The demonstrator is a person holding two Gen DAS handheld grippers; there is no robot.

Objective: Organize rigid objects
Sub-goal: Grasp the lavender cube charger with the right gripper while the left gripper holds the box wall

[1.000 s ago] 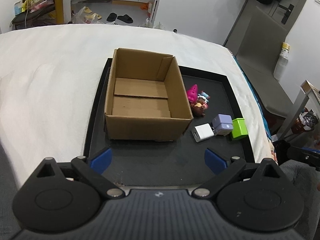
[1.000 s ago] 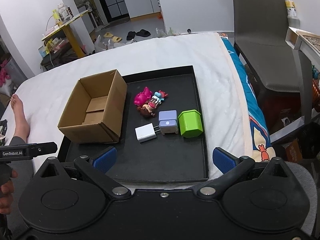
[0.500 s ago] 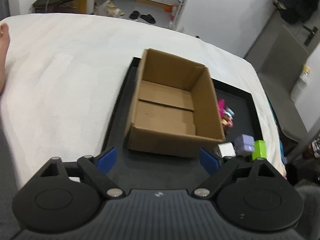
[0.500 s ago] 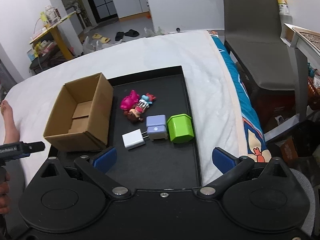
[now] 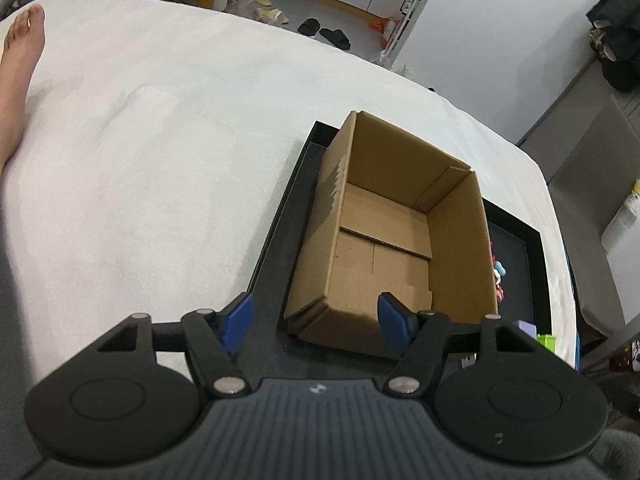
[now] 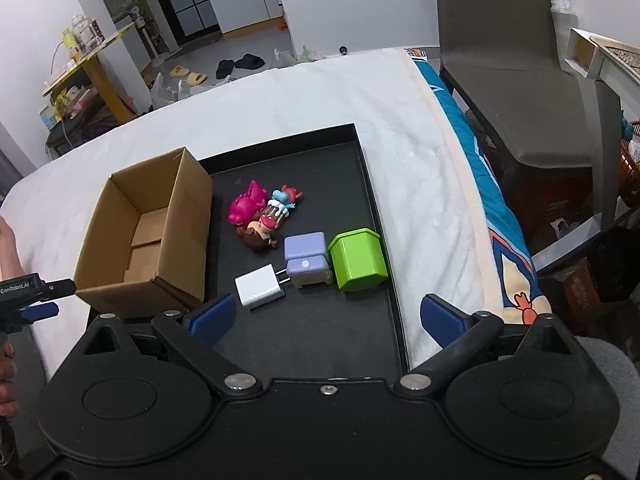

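Left gripper (image 5: 314,320), jaws closing, straddled the cardboard box's (image 5: 400,236) near corner (contact apparently none). Right gripper (image 6: 326,316), closing but spread wide, held nothing above the black tray (image 6: 320,332), lower centre.

Home bedroom: white bed (image 6: 280,104), slippers (image 6: 240,65) on floor, grey chair (image 6: 508,60), cluttered yellow table (image 6: 96,68).

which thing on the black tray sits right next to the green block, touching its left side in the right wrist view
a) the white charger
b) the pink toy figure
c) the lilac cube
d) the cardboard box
c: in the right wrist view the lilac cube stands directly against the left side of the green block, while the white charger lies further left, beyond the cube.
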